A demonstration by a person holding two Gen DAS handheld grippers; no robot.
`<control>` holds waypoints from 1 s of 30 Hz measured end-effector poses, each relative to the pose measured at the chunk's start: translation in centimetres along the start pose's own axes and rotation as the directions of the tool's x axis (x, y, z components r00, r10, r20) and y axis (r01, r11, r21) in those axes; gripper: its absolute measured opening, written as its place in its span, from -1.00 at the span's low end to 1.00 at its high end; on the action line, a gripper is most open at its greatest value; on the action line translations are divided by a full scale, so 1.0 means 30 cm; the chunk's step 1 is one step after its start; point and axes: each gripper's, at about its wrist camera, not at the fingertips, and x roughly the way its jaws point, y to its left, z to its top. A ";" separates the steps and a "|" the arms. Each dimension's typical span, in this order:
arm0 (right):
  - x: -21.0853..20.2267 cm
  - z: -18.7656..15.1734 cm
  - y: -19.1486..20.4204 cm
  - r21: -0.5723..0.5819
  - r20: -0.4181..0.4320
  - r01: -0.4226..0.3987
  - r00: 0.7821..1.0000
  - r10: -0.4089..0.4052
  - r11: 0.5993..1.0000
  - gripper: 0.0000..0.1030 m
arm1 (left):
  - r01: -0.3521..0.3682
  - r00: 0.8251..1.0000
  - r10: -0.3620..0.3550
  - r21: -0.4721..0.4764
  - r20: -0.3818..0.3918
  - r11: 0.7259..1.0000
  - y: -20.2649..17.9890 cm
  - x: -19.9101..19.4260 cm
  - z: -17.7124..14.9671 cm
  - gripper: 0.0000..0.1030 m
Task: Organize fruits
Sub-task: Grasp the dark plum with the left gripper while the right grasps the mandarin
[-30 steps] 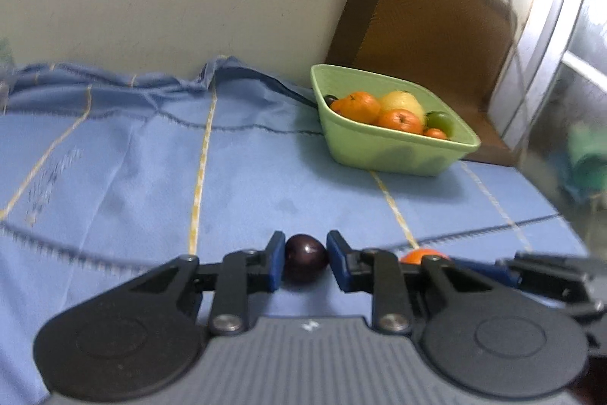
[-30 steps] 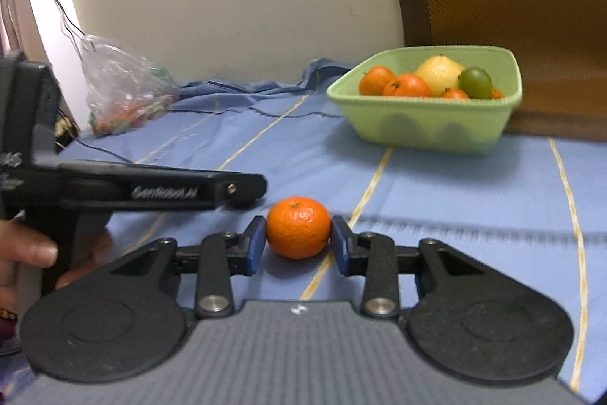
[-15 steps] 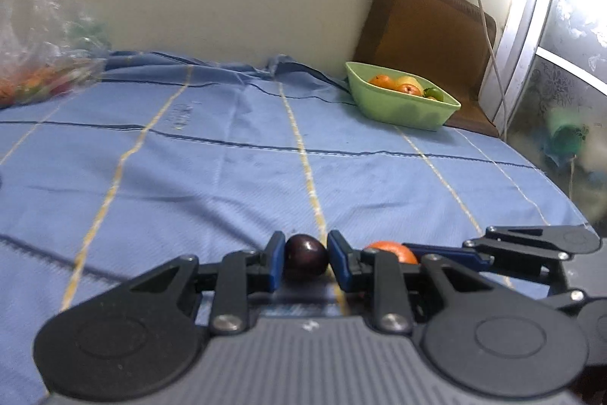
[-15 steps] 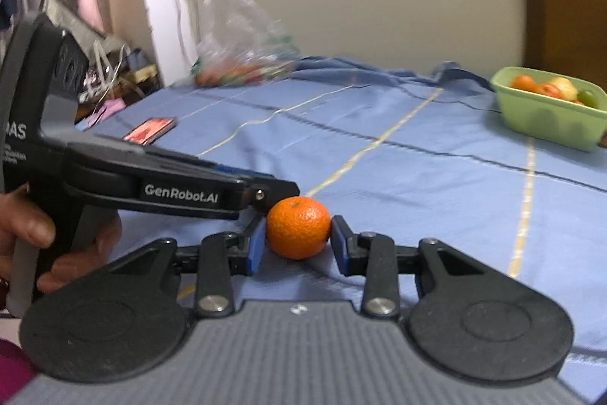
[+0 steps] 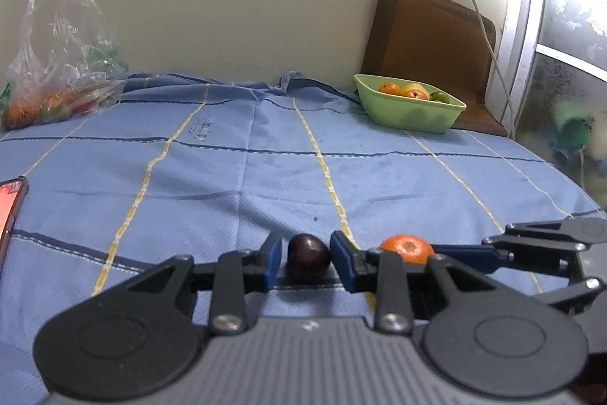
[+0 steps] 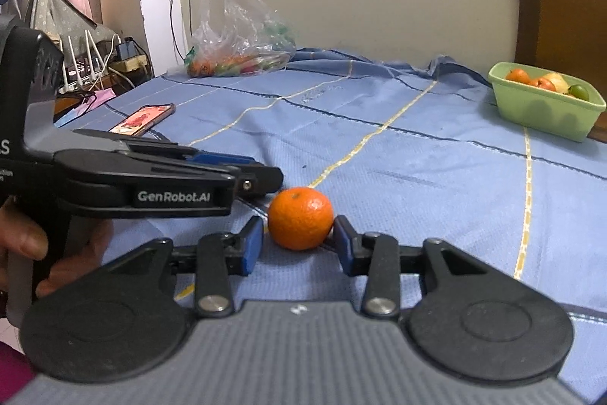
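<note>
The dark plum (image 5: 308, 255) sits on the blue cloth (image 5: 265, 169) between the fingers of the left gripper (image 5: 306, 260). Its jaws are opening: a sliver of gap shows on the plum's left side, and the right pad looks at most just touching. Just beside it to the right lies the orange (image 6: 301, 217), also on the cloth, between the fingers of the right gripper (image 6: 297, 245). These jaws are opening too, w/ a clear gap at the left pad and the right pad close to the peel (contact there is hard to tell). So neither fruit looks pinched; both rest on the fabric.

The green bowl (image 6: 546, 112) w/ oranges, a yellow fruit and a green one stands well apart, at the far right near the brown cushion (image 5: 428, 37). A clear plastic bag (image 6: 242, 37) of produce lies far left by the wall, and a phone (image 6: 142, 118) lies on the cloth's left edge. A hand (image 6: 26, 245) grips the left tool's handle.

Step in hand, as I judge it: setting both fruits down side by side on the cloth, a release rather than a pick. Next move prob. calls for spreading the jaws fully, then backing each tool off straight so no pad nudges a round fruit into rolling.
</note>
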 end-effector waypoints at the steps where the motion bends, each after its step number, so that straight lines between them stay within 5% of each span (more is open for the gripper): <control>1: -0.005 -0.003 0.002 0.000 0.004 0.002 1.000 -0.002 1.000 -0.11 | 0.002 1.000 -0.002 -0.001 0.002 1.000 0.001 -0.002 -0.001 -0.38; 30: -0.032 -0.031 -0.022 0.033 0.043 -0.013 0.999 0.011 0.999 -0.08 | -0.064 0.998 0.063 0.047 0.019 0.997 -0.025 -0.013 -0.018 -0.11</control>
